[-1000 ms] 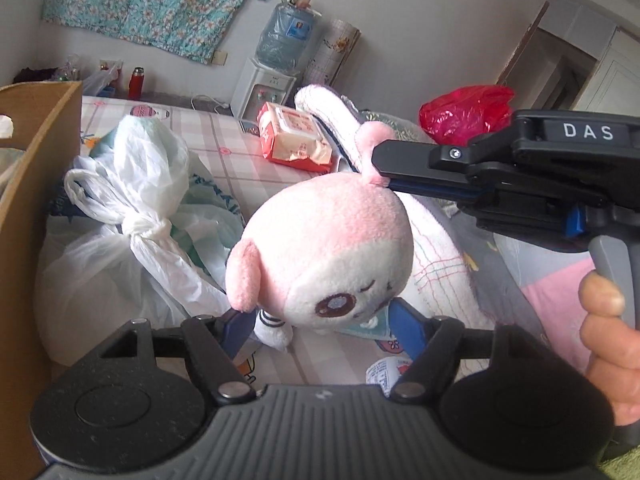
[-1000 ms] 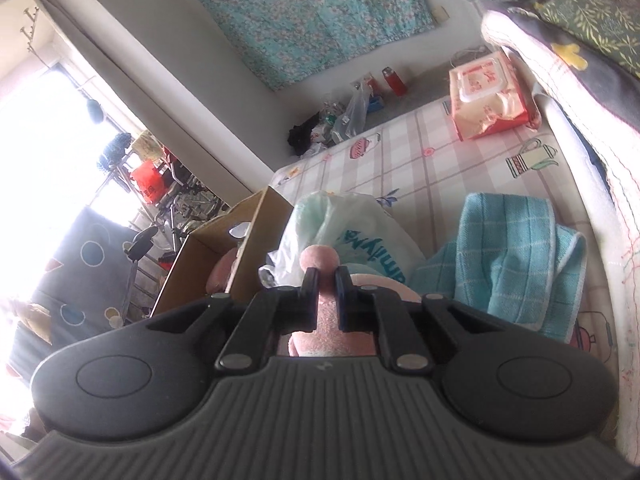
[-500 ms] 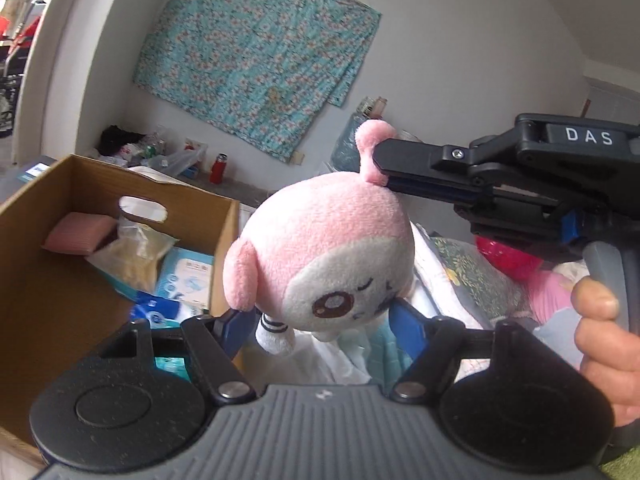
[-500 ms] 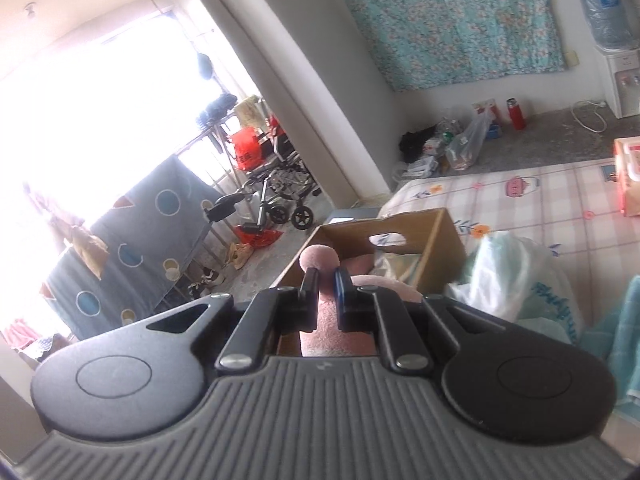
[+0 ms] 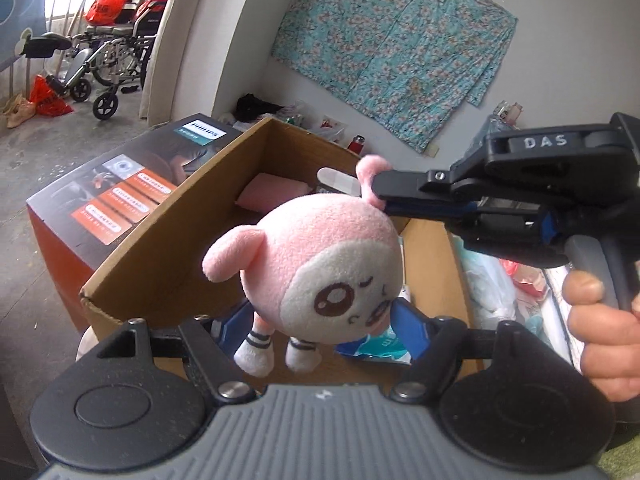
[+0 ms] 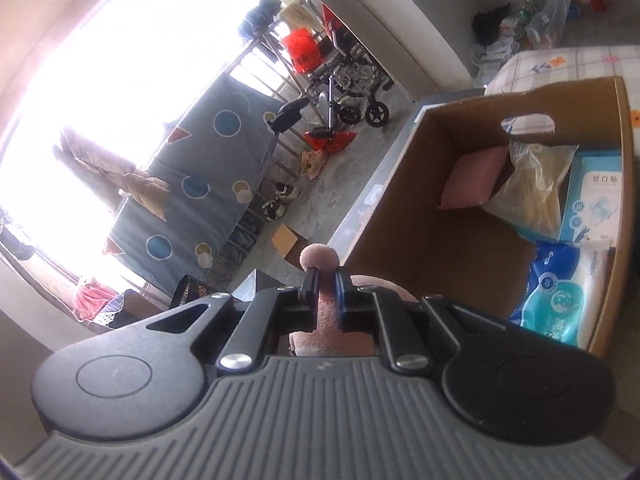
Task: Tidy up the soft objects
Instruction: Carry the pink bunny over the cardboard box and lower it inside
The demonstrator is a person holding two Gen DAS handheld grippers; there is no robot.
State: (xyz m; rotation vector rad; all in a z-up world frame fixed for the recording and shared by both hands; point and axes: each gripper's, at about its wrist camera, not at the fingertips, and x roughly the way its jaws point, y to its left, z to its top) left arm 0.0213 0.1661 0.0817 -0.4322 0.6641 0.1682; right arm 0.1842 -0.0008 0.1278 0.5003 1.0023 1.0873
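Carrying step: the pink plush toy (image 5: 320, 264) hangs over the near end of the open cardboard box (image 5: 160, 256), not yet inside it.
Left wrist view, right gripper: the right gripper (image 5: 384, 196) comes in from the right, its jaws pinched together on the toy's upper ear, so the toy dangles from that ear.
Left wrist view, left gripper: the left gripper (image 5: 320, 320) has its blue pads spread either side of the toy's lower body; I judge they flank it rather than press it, though contact is hard to confirm.
Left wrist view, hand: a person's hand (image 5: 600, 328) grips the right tool's handle at the frame's edge.
Right wrist view, grip: the right gripper (image 6: 326, 280) is clamped on the pink ear, whose tip pokes out beyond the fingers.
Right wrist view, box: the cardboard box (image 6: 400, 216) already holds a pink cushion (image 6: 472, 180), a crinkled bag (image 6: 532, 188) and tissue packs (image 6: 560, 300).
Next move: probably carry the toy further over the bare floor of the box, lower it, then let go of the ear.
Hidden: the toy's body is almost wholly behind the tool in the right wrist view; the box's near contents are blocked by the toy in the left.
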